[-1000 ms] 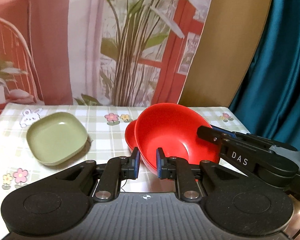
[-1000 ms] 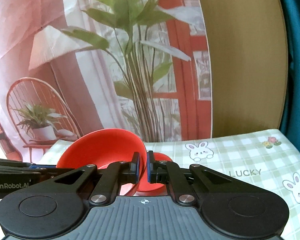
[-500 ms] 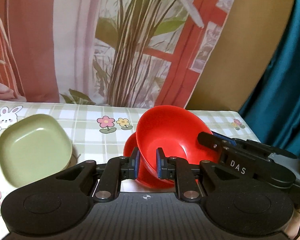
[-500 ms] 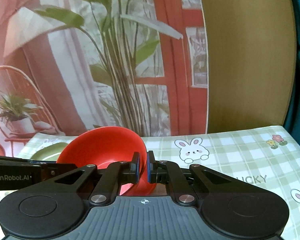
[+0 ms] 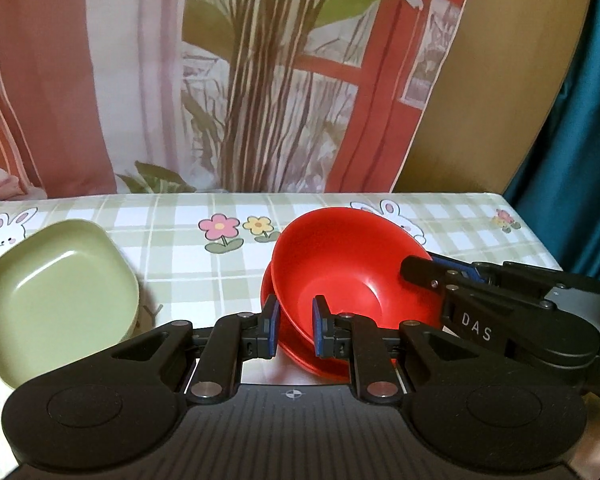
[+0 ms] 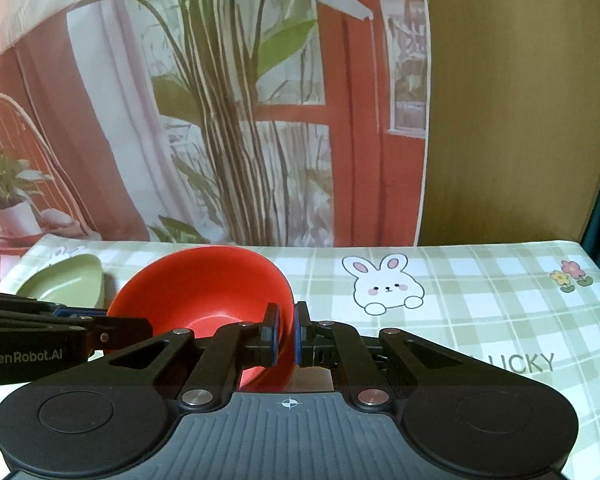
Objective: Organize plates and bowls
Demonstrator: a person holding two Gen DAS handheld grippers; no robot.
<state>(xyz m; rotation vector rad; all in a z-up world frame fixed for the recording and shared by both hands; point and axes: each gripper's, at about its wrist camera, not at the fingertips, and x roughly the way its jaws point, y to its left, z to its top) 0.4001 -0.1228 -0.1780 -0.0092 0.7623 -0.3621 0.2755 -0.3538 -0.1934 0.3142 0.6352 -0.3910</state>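
Two nested red bowls [image 5: 340,280] are held tilted above the checked tablecloth [image 5: 180,248], their open mouths turned up and toward the left wrist camera. The near rim is pinched by the nearly closed left gripper [image 5: 294,330]; the opposite rim is clamped by the right gripper [image 6: 286,332], closed tight on it. A green square plate [image 5: 56,296] lies flat left of the bowls, apart from them

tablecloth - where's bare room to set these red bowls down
Free: the tablecloth right of the red bowls, around the bunny print and LUCKY lettering; a narrower strip by the flower prints. Crowded: the left, with the green plate.
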